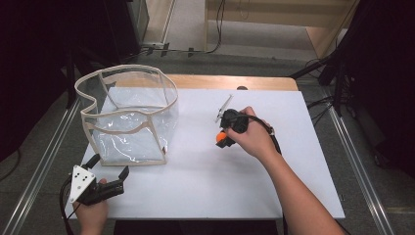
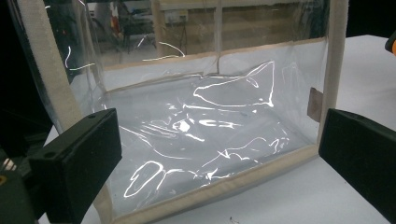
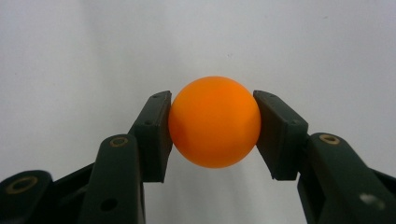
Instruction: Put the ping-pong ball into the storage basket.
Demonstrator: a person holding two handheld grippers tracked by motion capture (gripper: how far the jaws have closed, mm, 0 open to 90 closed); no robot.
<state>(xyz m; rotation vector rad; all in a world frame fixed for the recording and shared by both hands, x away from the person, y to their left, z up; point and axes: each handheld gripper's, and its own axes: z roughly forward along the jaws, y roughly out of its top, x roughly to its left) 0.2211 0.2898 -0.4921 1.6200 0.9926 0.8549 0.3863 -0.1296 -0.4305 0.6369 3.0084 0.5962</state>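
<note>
Right claw is clamped on the orange ball, one pad on each side at about its widest line. In the high view the ball sits centre frame, at the counter surface or just above it; I can't tell whether it's still touching. Left claw is released, jaws spread wide, lower left of the high view, just in front of the clear plastic bag. In the left gripper view the bag sits between the spread jaws but behind them, nothing gripped.

Likely goal: ball goes into the bag. Risks:

- Ball is smooth and round, with two small flat contact patches. Any twist or a quick swing and it could squirt out and roll off the white counter.
- Too much squeeze could dent a light hollow ball, if that's what it is.
- Bag is soft film with a fabric-trimmed rim; the rim is wavy and the walls are creased. A knock from the right claw on the way in could fold the rim over or tip the bag.
- Left claw isn't holding the bag, so nothing steadies it. A drop from height may bounce back out.
</note>
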